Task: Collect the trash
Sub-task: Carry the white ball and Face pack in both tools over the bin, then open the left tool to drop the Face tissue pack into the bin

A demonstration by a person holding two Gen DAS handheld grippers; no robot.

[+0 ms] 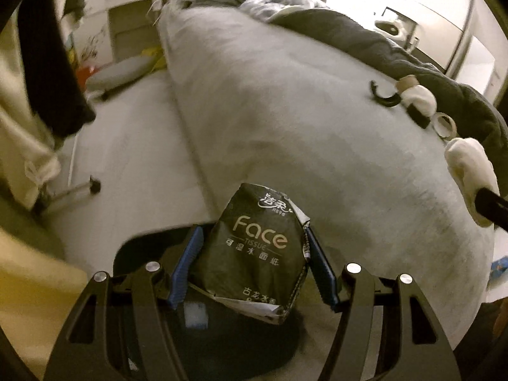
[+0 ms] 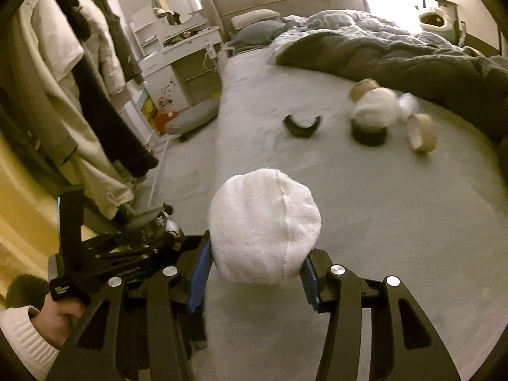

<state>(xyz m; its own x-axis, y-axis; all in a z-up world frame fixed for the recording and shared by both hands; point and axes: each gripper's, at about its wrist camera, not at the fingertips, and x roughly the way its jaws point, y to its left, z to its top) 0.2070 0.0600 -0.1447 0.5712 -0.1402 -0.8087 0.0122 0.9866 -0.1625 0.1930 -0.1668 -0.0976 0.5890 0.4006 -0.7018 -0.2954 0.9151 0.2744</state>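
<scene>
My left gripper [image 1: 250,235] is shut on a crumpled black "Face" tissue packet [image 1: 254,247], blue pads pressing both its sides. It hangs over a dark round bin [image 1: 222,333] beside the bed's corner. My right gripper [image 2: 258,247] is shut on a balled white cloth wad [image 2: 263,228] above the grey bed sheet [image 2: 365,209]; in the left wrist view the same white wad [image 1: 470,171] shows at the right edge. Further up the bed lie a black curved piece [image 2: 301,123], another white wad [image 2: 374,111] with a cardboard tube, and a tape roll [image 2: 422,131].
A dark blanket [image 2: 397,60] covers the far side of the bed. Clothes hang on a rack [image 2: 79,95] at the left, over a grey floor with a low stool [image 2: 190,117]. A sleeved hand [image 2: 60,314] grips the left tool's handle.
</scene>
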